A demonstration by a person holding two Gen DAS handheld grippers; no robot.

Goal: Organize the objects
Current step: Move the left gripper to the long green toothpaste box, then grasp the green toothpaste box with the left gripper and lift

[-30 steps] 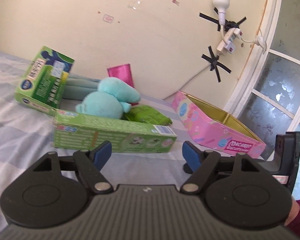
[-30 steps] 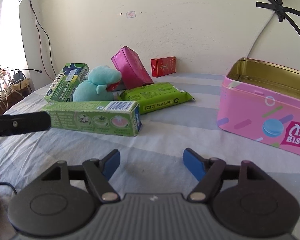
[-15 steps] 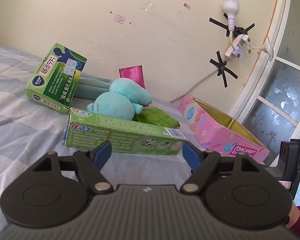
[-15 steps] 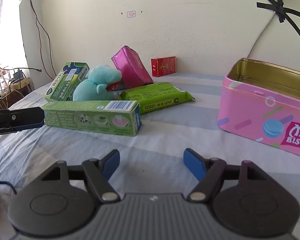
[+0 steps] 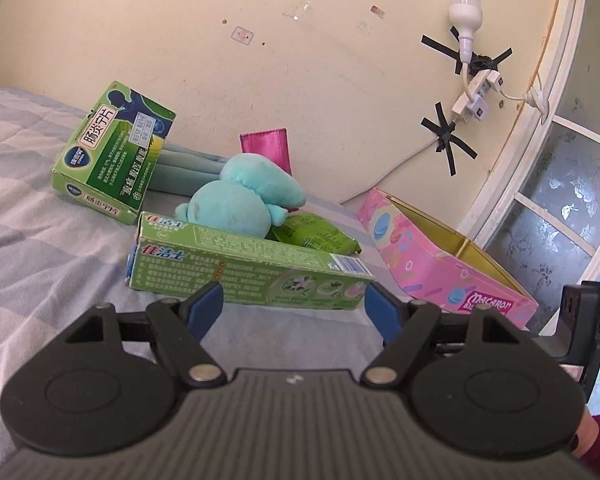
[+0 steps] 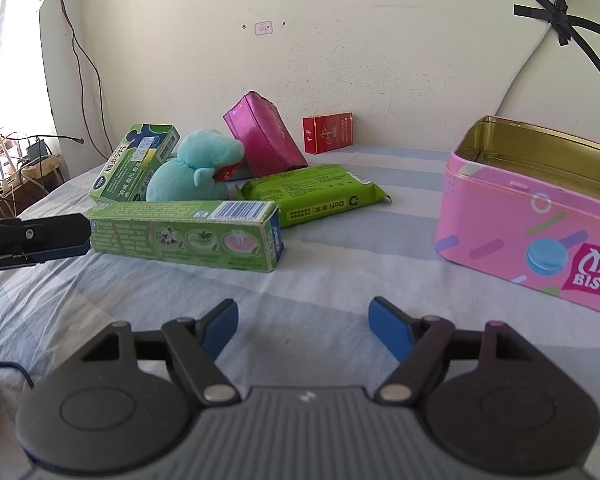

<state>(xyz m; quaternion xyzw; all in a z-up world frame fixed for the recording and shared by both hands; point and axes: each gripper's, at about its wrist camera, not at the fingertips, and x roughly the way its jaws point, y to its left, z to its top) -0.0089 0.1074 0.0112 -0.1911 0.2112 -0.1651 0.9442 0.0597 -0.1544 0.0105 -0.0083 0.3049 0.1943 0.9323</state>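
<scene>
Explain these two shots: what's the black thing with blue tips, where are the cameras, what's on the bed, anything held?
Each shot comes from a fisheye camera on a handheld two-finger gripper, looking along its blue-padded fingers. The left gripper and right gripper are both open and hold nothing. In the right view the left gripper's finger reaches alongside the toothpaste box; contact is unclear. On the striped bed sheet lie a green medicine box, a teal plush toy, a green wipes pack, a magenta pouch, a red packet and an open pink biscuit tin.

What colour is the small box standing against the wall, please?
The small box is red with gold print, seen best in the right wrist view.
</scene>
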